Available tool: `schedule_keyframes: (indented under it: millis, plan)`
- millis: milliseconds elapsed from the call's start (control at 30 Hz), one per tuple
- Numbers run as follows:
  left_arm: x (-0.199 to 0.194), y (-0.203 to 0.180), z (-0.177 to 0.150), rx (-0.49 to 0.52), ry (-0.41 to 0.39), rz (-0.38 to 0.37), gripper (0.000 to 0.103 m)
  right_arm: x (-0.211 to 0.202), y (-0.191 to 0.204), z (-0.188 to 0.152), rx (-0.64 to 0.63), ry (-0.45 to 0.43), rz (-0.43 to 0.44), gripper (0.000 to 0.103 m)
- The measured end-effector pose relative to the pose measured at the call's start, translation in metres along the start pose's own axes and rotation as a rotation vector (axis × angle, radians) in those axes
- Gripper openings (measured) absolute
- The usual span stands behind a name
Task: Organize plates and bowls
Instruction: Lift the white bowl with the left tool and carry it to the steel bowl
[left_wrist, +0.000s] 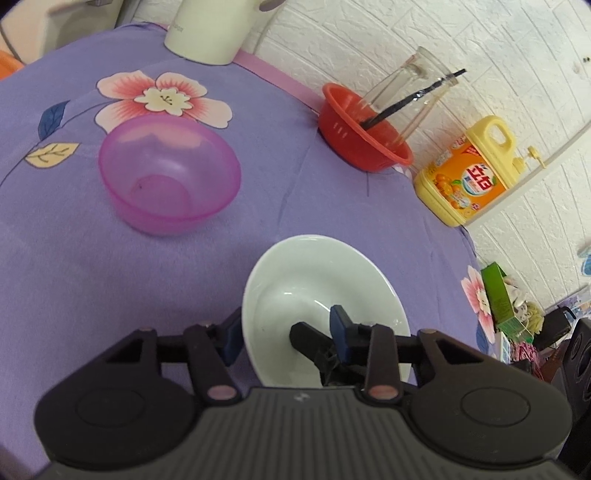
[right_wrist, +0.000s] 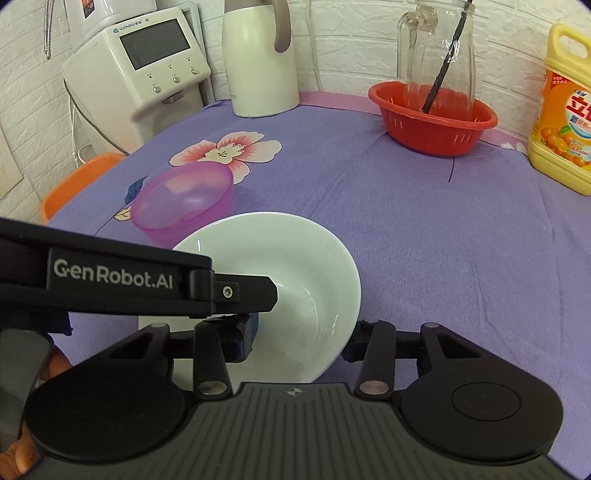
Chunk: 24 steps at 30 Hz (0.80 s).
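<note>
A white ceramic bowl (left_wrist: 325, 291) sits on the purple flowered cloth just in front of both grippers; it also shows in the right wrist view (right_wrist: 295, 254). My left gripper (left_wrist: 286, 330) straddles the bowl's left rim, one finger outside and one inside, jaws apart. My right gripper (right_wrist: 299, 338) straddles the bowl's right rim the same way, jaws apart. The left gripper's body (right_wrist: 110, 280) crosses the right wrist view. A translucent pink plastic bowl (left_wrist: 170, 173) stands empty to the left and farther back; the right wrist view (right_wrist: 184, 203) shows it too.
A red colander (right_wrist: 432, 118) with a glass jug and black straw stands at the back right. A yellow detergent bottle (right_wrist: 561, 110) is at the right edge. A white kettle (right_wrist: 258, 59) and a water dispenser (right_wrist: 140, 74) stand at the back left.
</note>
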<state>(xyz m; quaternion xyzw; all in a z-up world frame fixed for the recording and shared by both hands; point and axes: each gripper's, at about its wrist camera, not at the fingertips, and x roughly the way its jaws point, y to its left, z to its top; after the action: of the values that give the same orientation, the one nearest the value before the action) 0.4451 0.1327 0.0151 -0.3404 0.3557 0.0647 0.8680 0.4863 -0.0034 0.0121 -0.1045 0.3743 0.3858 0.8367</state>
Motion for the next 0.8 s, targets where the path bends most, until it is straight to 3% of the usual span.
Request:
schedule_keyframes:
  millis: [267,433,633,800]
  plan:
    - [-0.068,-0.015,-0.046,0.047,-0.028,-0.079,0.035,-0.071,0.031,-0.026,-0.007,-0.043,-0.074,0.077]
    - [-0.104,-0.020,-0.091,0.085,-0.018,-0.124,0.035,-0.121,0.053,-0.062,-0.002,-0.073,-0.134,0.080]
    - [-0.121,-0.017,-0.146,0.107,0.042,-0.145,0.035,-0.151,0.072,-0.115,0.030,-0.057,-0.178,0.083]
    - [-0.125,-0.010,-0.170,0.132,0.065,-0.136,0.035,-0.157,0.082,-0.143,0.056,-0.046,-0.184,0.083]
